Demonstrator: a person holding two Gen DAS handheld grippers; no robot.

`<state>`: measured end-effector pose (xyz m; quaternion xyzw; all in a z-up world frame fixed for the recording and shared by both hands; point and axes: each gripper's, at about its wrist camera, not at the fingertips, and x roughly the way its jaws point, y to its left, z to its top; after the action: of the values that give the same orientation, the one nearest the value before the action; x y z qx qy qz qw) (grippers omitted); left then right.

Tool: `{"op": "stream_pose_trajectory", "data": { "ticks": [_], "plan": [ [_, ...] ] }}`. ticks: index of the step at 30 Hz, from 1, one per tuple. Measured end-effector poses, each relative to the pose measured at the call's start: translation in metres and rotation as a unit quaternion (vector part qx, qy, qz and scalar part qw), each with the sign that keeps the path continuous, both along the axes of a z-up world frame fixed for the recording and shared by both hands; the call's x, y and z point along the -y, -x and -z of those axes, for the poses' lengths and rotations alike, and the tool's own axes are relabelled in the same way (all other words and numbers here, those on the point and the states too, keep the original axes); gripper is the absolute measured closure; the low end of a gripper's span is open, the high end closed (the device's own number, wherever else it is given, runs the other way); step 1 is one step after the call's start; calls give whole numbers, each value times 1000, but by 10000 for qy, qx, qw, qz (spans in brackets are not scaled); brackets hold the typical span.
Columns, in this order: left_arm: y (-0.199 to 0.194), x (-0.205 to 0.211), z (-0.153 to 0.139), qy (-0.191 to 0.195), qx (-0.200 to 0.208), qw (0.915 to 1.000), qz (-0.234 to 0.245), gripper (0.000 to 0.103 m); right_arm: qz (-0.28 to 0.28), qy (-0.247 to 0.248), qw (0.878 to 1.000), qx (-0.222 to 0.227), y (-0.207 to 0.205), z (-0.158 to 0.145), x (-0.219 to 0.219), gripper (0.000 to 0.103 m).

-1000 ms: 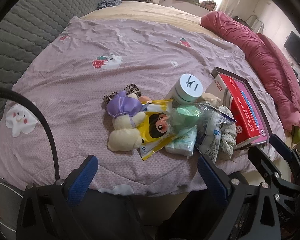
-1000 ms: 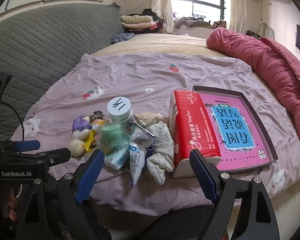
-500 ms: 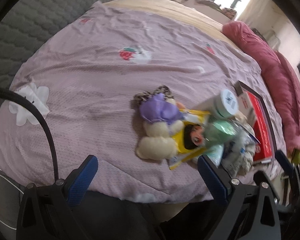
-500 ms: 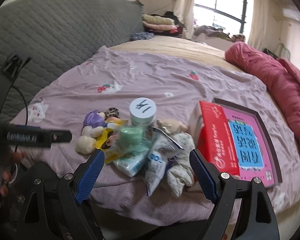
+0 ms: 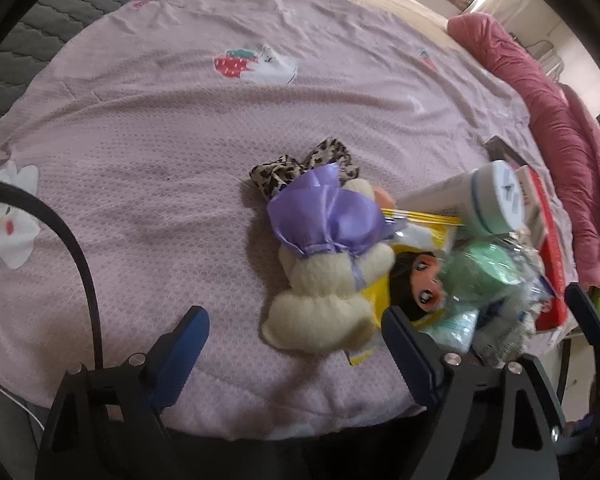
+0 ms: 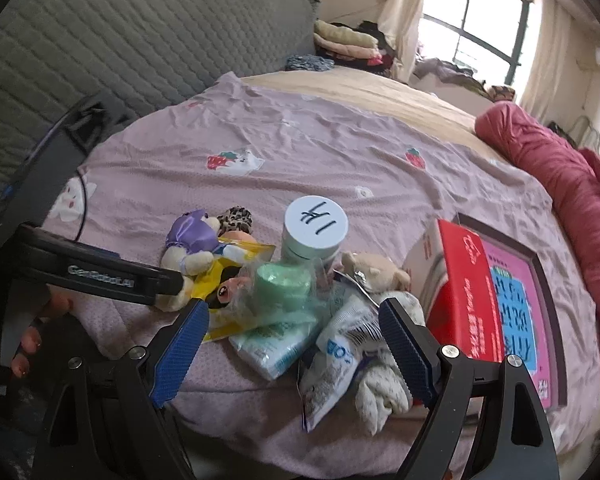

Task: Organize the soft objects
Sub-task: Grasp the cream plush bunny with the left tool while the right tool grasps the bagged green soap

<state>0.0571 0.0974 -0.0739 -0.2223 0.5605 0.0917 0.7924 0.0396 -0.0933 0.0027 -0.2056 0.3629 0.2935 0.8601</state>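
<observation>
While the left gripper (image 5: 294, 330) hangs over the cream plush toy (image 5: 324, 280) on the pink bedspread (image 5: 160, 152), its jaws, just narrowing, remain apart and empty. Right gripper (image 6: 294, 326): wide, empty, above the pile.

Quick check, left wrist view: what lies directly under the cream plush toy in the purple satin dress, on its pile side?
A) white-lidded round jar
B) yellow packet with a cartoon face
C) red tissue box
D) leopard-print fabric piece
B: the cream plush toy in the purple satin dress overlaps the yellow packet with a cartoon face, whose edge pokes out below the toy's legs.
</observation>
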Motion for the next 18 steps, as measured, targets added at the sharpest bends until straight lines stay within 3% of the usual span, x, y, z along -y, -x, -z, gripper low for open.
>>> {"op": "stream_pose_trajectory", "data": {
  "ticks": [15,18],
  "plan": [
    [-17,-7,22,628,99,9979,109,39,-244,354,9987,258,-24,26,-34,16],
    [-20,-6,24,684,64,9976,120,40,-222,390,9989,156,-29,32,-38,22]
  ]
}}
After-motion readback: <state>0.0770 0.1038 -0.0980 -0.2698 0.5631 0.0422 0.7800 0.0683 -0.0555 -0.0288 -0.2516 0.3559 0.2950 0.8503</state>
